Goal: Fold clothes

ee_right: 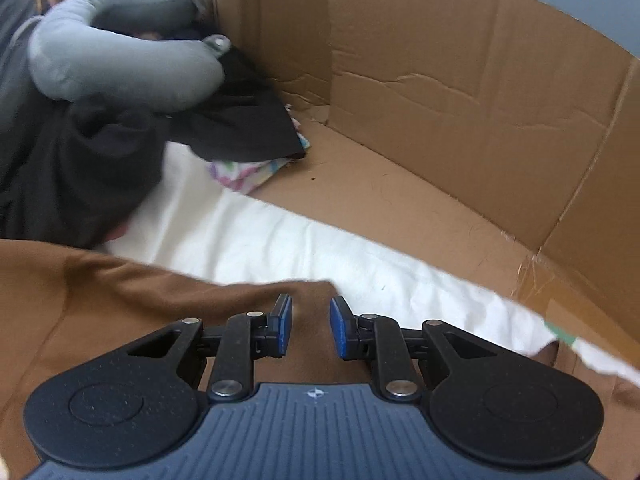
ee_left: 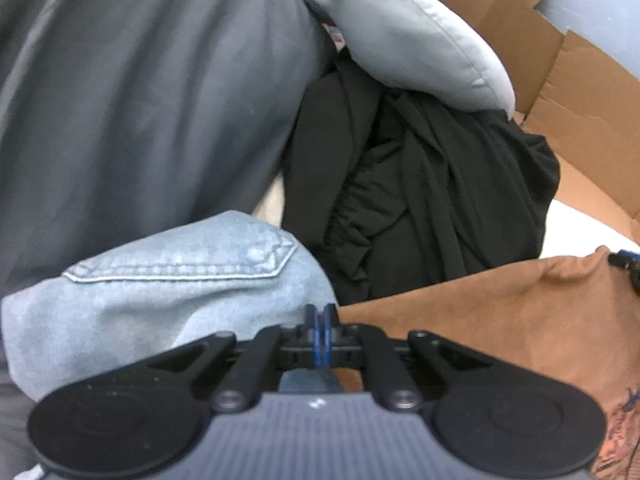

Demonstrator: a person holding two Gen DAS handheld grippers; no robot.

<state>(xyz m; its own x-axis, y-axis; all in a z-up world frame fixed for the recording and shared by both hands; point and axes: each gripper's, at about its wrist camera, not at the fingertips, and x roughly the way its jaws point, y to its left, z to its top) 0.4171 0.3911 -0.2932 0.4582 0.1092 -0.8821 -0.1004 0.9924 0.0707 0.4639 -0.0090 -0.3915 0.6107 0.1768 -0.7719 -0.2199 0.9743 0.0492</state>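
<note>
The brown garment (ee_right: 120,300) is spread flat, its edge pinched by the closed left tool (ee_left: 322,320), the right tool (ee_right: 311,328) held spread above it, while the black clothes (ee_left: 420,200) at 12 o'clock are seen crumpled.

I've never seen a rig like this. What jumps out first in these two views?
A heap of clothes inside a big cardboard box: a black garment in the middle with a grey neck pillow on top, and light denim at lower left. Nearest is a brown garment. The left gripper is shut at the brown garment's edge, while the right gripper hovers open over it.
</note>
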